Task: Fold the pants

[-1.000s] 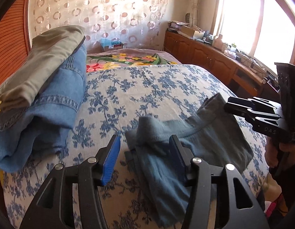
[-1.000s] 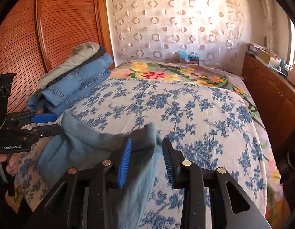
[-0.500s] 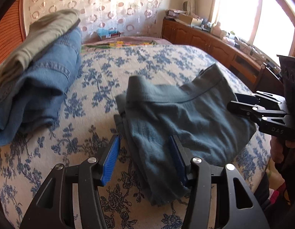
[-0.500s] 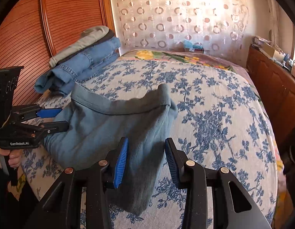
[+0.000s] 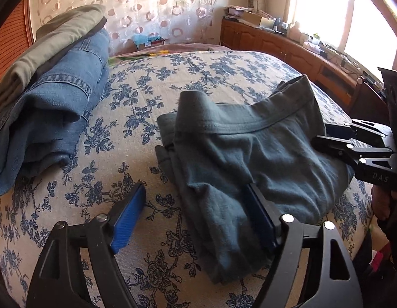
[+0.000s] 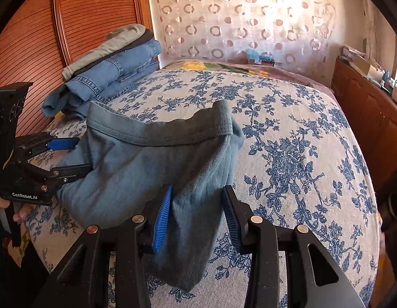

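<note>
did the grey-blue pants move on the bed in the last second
Yes. The grey-blue pants now lie further onto the floral bedspread, toward the folded jeans stack; before, they bunched nearer its close edge.

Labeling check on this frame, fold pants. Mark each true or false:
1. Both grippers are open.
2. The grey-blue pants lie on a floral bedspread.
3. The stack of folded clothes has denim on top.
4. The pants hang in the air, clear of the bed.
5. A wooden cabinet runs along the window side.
1. True. The left gripper and right gripper both stand open, with cloth lying between the fingers but not pinched.
2. True. The grey-blue pants lie on the floral bedspread.
3. False. On the stack of folded clothes, a khaki garment tops the denim.
4. False. They rest on the bed.
5. True. The wooden cabinet runs below the window.
</note>
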Demonstrator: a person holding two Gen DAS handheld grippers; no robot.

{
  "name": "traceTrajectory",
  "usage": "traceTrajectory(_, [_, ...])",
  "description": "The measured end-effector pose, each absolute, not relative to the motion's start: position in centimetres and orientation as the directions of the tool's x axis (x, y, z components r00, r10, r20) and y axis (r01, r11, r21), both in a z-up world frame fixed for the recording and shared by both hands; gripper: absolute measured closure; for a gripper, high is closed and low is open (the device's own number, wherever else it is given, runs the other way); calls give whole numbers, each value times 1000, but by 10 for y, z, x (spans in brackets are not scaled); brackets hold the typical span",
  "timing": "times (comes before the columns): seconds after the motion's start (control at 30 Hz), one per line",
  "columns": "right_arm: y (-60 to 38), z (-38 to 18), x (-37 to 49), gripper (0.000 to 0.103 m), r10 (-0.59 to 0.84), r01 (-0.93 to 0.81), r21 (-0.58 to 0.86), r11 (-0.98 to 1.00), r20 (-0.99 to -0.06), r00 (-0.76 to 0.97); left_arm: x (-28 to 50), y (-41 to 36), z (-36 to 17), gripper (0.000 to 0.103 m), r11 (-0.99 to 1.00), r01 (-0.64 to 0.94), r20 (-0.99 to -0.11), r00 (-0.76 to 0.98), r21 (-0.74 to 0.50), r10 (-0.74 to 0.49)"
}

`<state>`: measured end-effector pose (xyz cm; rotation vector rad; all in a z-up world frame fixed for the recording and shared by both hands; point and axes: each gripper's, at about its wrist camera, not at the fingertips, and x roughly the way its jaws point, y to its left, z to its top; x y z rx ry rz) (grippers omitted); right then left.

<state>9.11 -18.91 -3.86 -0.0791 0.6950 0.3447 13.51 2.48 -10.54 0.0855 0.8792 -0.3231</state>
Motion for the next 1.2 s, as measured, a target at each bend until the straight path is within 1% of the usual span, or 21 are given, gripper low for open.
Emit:
traceTrajectory(0.3, [-201,-34,75,62,311,-337,87,937,-642,701,131,28,-104,23,945,320,-776,580,-64,-248])
traceTrajectory(0.43, [-207,-32,59,62,334,-348,109,931,-636,696,114,40,-100,24,936,329,-760,576,-124,-303])
traceTrajectory(0.5, [-210,-32,51,62,343,-349,121,929,-635,692,103,46,-100,28,937,325,-753,582,-130,-307])
traceTrajectory(0.63, [-212,-33,39,62,358,-356,137,924,-638,682,85,52,-100,41,932,330,-747,580,-148,-324])
traceTrajectory(0.67, [-211,-33,37,62,360,-358,140,923,-638,681,83,53,-101,42,932,330,-746,580,-153,-328])
traceTrajectory(0.73, [-211,-33,32,62,369,-363,147,920,-636,678,77,54,-101,50,929,330,-741,581,-164,-337])
traceTrajectory(0.8, [-211,-34,28,62,370,-367,144,919,-638,676,71,54,-101,53,925,338,-735,581,-174,-350])
traceTrajectory(0.97, [-210,-38,27,62,354,-366,123,922,-650,673,62,49,-100,53,910,365,-724,571,-198,-387])
traceTrajectory(1.2, [-204,-43,28,62,345,-372,105,922,-658,669,60,39,-103,53,905,392,-727,572,-165,-380])
